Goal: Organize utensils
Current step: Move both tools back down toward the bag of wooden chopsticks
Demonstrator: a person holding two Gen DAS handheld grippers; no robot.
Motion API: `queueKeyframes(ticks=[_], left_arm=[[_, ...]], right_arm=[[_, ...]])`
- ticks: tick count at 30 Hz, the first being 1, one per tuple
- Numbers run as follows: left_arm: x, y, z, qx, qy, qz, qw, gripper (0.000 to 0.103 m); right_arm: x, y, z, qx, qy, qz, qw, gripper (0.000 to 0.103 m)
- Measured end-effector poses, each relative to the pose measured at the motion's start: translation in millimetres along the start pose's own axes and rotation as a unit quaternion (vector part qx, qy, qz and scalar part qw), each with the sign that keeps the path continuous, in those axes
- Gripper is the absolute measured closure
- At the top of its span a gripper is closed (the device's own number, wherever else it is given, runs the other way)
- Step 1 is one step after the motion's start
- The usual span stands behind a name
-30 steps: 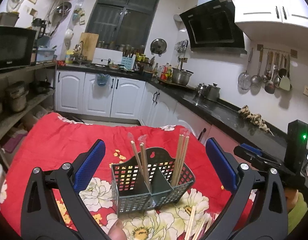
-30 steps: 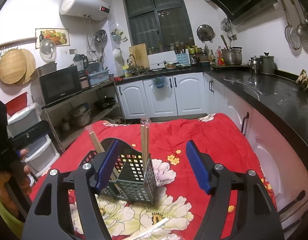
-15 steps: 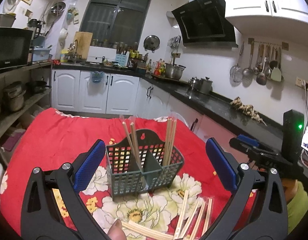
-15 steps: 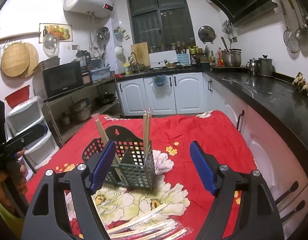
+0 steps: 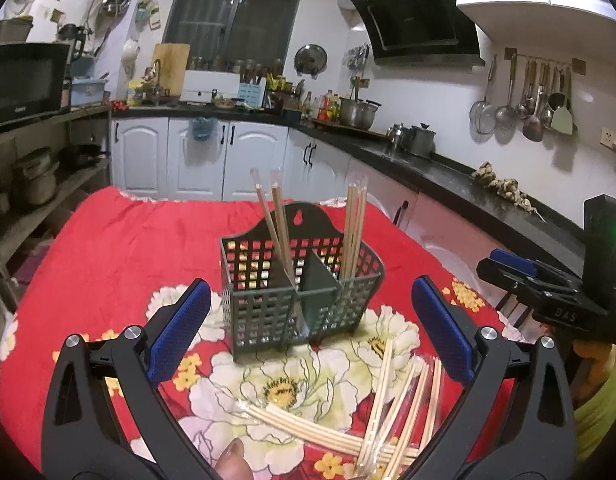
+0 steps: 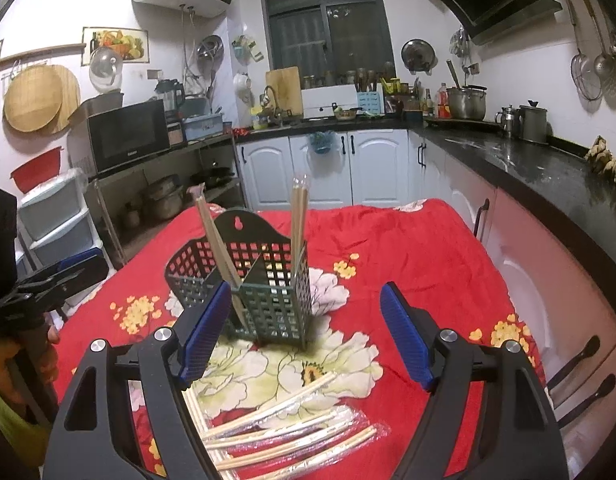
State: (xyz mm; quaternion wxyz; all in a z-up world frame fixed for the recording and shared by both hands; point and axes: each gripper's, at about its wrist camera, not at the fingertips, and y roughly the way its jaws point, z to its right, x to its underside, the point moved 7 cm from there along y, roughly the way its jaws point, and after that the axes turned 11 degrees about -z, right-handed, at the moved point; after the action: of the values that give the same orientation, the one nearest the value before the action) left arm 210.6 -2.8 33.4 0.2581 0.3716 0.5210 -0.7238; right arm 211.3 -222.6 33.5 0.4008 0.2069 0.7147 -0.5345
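A dark green utensil basket (image 5: 299, 300) with two compartments stands on the red floral tablecloth (image 5: 119, 248). Wrapped chopsticks (image 5: 273, 224) lean in its left compartment and more (image 5: 354, 232) stand in its right one. Several wrapped chopstick pairs (image 5: 388, 404) lie loose on the cloth in front of the basket. My left gripper (image 5: 308, 332) is open and empty, just in front of the basket and above the loose pairs. In the right wrist view the basket (image 6: 247, 296) sits ahead left, the loose chopsticks (image 6: 291, 424) lie below my right gripper (image 6: 308, 336), open and empty.
The black kitchen counter (image 5: 448, 184) runs along the right of the table, with white cabinets (image 6: 520, 280) below it. A metal shelf with a microwave (image 6: 127, 136) stands to the left. The other gripper shows at the right edge of the left wrist view (image 5: 548, 292).
Both grippers have pulled back and up from the basket. The loose chopsticks on the cloth have come fully into view. Both grippers stay open.
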Motion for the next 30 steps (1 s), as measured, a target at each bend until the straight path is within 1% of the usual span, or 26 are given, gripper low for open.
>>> queueKeyframes(ticks=[12,30], left_arm=[[33,20,3,0.0,-0.003,-0.045,0.999,0.01],[66,38,-7,-0.009,-0.016,-0.091,0.9957,0.01]], right_arm=[[28,12,-3,0.0,-0.012,-0.029,1.0,0.029],[61,27,-4,0.0,-0.021,-0.065,0.998,0.029]])
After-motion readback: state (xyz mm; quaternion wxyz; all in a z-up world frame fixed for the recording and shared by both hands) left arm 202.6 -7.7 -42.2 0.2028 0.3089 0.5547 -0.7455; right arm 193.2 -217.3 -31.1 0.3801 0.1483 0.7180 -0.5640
